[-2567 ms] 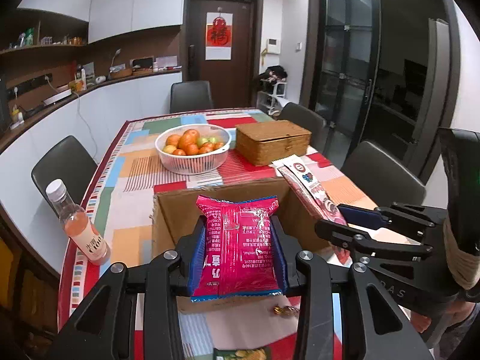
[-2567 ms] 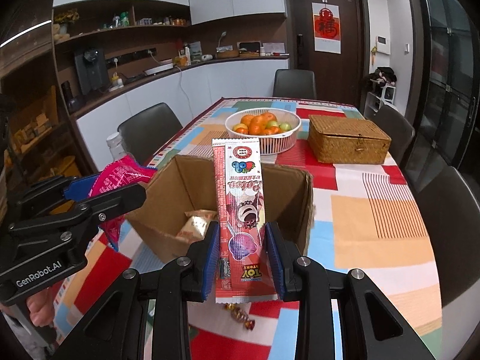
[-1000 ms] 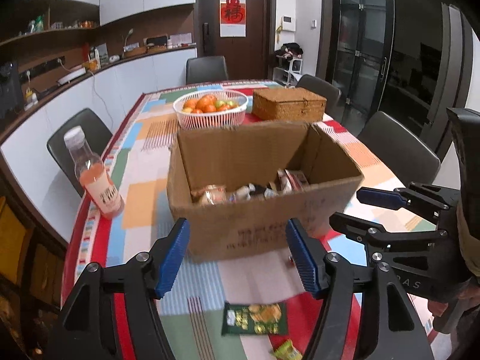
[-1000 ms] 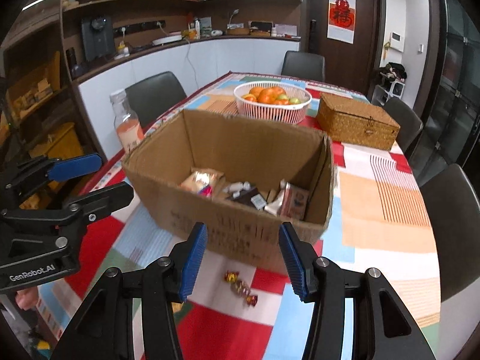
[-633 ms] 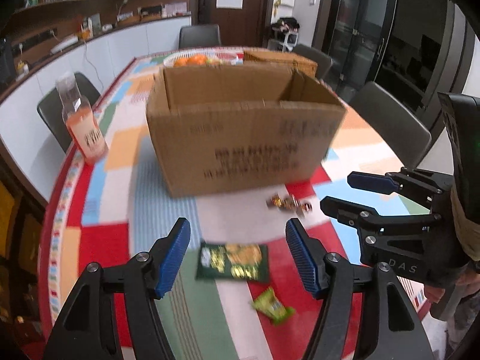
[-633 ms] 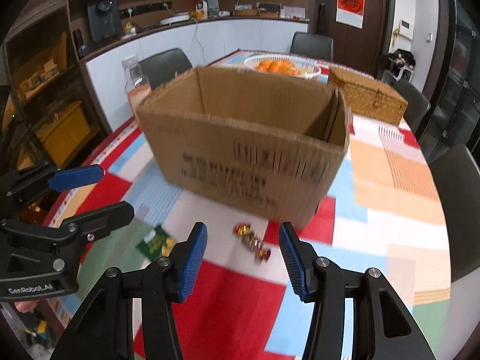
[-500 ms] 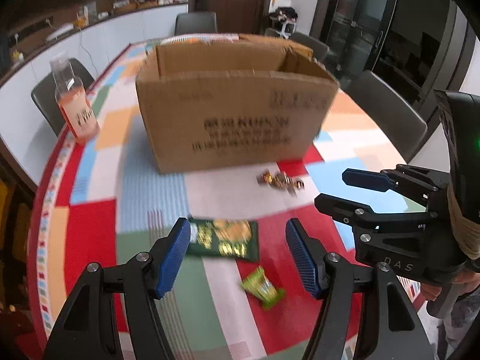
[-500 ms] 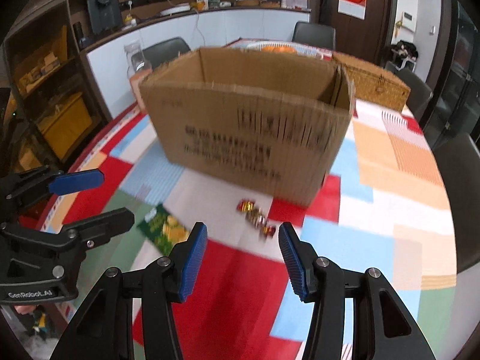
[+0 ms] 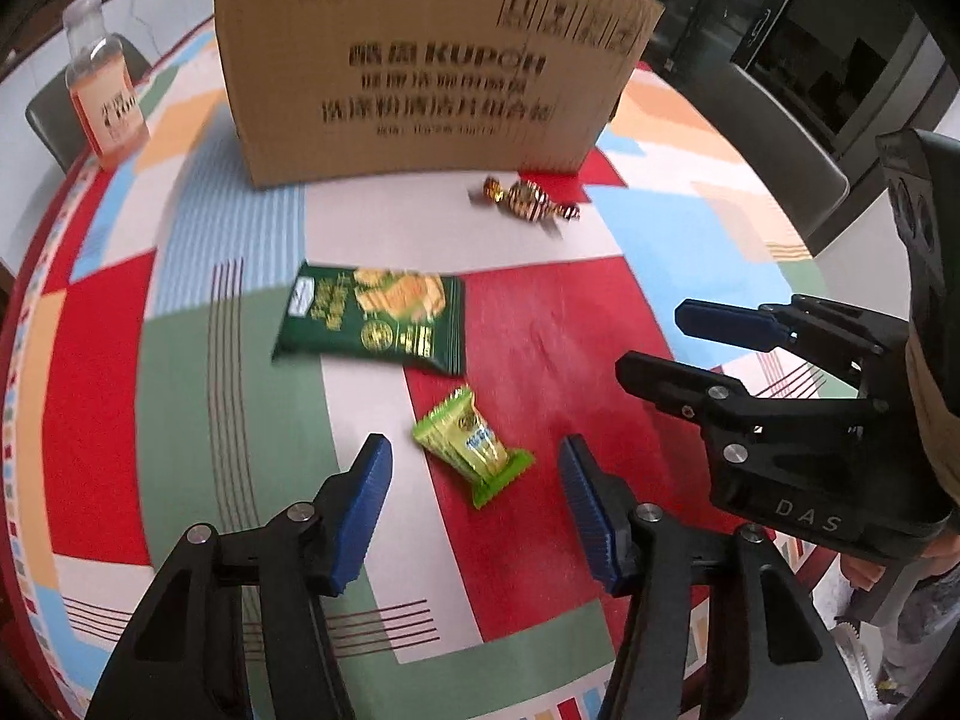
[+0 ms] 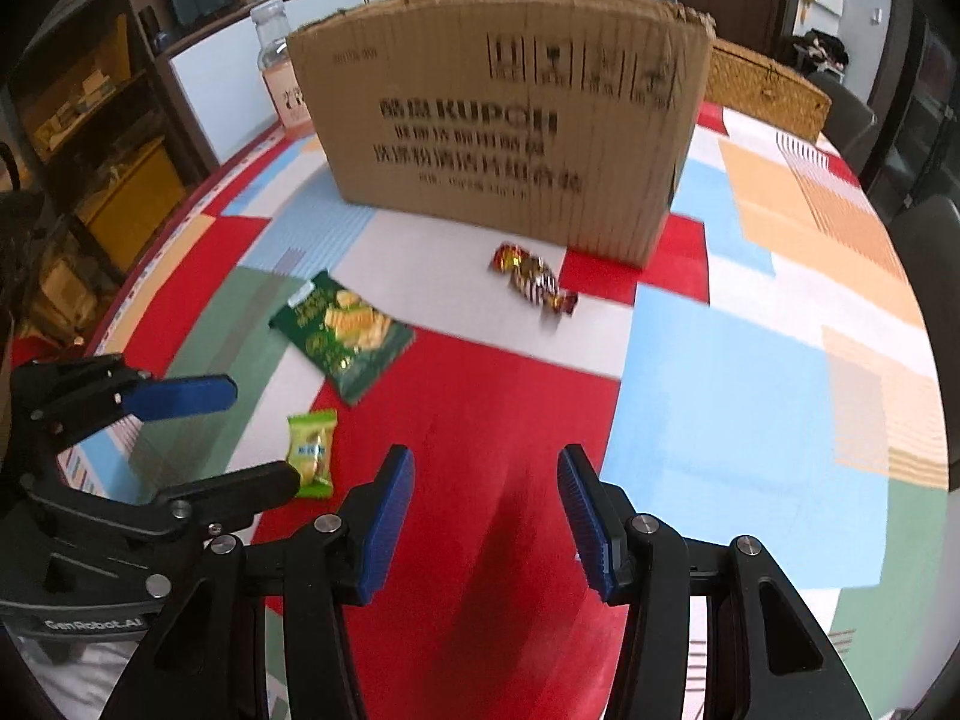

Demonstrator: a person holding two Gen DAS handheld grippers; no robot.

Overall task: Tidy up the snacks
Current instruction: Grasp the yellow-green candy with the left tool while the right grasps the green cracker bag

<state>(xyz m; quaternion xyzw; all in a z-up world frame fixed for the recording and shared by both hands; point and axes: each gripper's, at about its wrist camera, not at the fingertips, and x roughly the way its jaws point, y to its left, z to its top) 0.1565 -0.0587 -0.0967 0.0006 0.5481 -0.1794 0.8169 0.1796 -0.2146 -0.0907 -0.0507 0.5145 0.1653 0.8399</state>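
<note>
The left gripper (image 9: 474,504), jaws apart, brackets a light green snack packet (image 9: 471,446): crinkly, best pinched across its padded middle. The right gripper (image 10: 486,510) is empty and spread wide. Beyond lie a dark green packet (image 9: 375,315), wrapped candies (image 9: 528,198) and the cardboard box (image 9: 420,66) on a patchwork tablecloth (image 9: 96,330).

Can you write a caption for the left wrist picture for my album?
Open left tool hovers over a light green snack packet, with a dark green chip bag, wrapped candies and cardboard box beyond.

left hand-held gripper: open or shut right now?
Open. The left hand-held gripper has its blue pads spread wide with nothing between them, hovering just short of the small light-green snack packet lying flat on the tablecloth.
</note>
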